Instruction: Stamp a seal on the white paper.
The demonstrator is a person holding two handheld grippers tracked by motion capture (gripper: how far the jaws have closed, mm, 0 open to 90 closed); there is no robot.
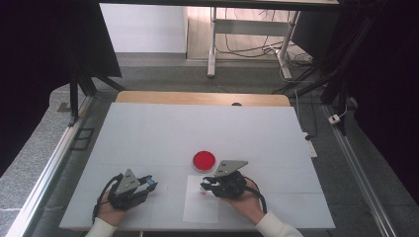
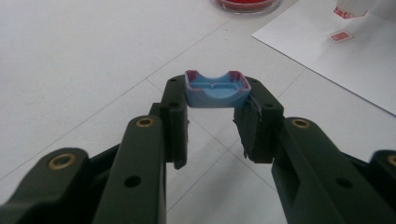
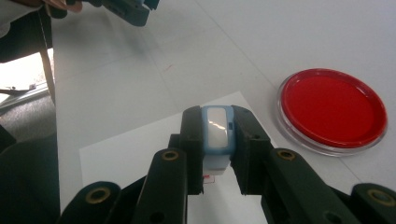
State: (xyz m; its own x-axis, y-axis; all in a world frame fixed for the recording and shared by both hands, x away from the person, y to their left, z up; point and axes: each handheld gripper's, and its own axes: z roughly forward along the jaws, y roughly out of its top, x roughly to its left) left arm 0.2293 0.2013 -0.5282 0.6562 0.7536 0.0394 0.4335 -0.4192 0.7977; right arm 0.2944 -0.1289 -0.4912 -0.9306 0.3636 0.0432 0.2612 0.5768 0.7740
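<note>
Each hand holds a black tool. The left tool and the right tool each have a grey three-cornered plate on top. A black cable loops out from each one. Up close, the jaws are thick black bars with round holes and small brass rings. Both sleeves are white.

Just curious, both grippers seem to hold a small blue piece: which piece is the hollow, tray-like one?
The blue cap in the left gripper: it shows an open hollow with red-stained edges. The stamp in the right gripper is closed, with a white window.
</note>
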